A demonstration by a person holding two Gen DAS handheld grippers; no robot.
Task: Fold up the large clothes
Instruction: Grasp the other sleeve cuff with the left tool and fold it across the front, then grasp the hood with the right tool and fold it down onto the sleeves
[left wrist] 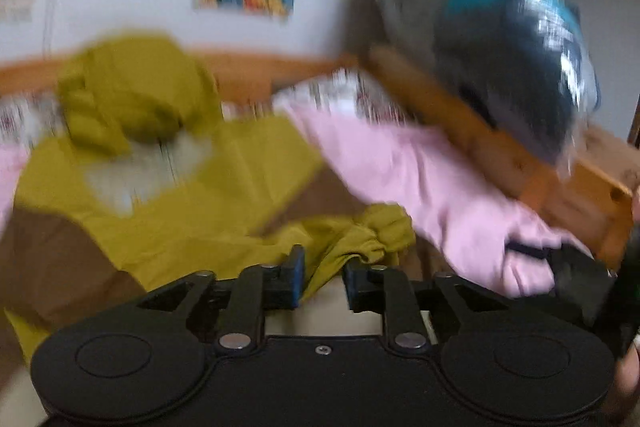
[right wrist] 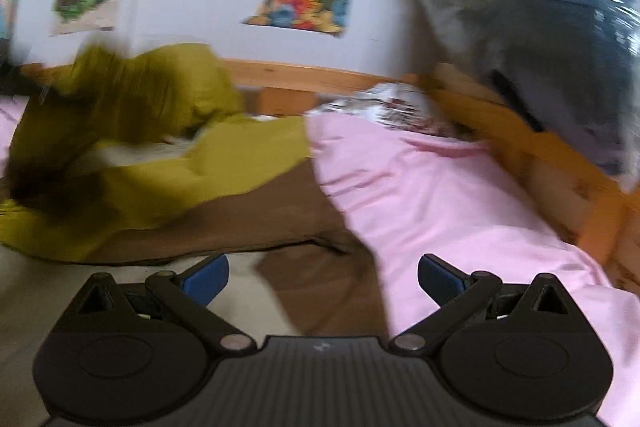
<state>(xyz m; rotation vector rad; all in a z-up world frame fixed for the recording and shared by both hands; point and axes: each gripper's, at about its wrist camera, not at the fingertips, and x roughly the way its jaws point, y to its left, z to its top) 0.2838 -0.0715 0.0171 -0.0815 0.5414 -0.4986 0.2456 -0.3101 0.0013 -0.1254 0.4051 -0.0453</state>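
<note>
2 grippers worked over a bed where a large mustard-yellow hooded jacket with a pale lining [left wrist: 168, 187] lay rumpled on a brown blanket [right wrist: 256, 219], its hood bunched toward the wooden bed rail [left wrist: 256, 71] and its body spread unevenly; no clean fold showed, so the folding looked barely begun. The left gripper [left wrist: 322, 277] stood partly open just over a gathered yellow cuff [left wrist: 372, 231], with cloth lying in the gap between its blue pads, though the blur hid whether they pinched it. The right gripper [right wrist: 322, 281] was spread wide and held nothing, hovering above the brown blanket beside a pink sheet [right wrist: 432, 195]. Room to move lay toward the near side; the wooden rail bounded the far and right edges, and a plastic-wrapped bundle of dark and blue fabric [right wrist: 540, 27] crowded the right corner, limiting any sweep that way.
</note>
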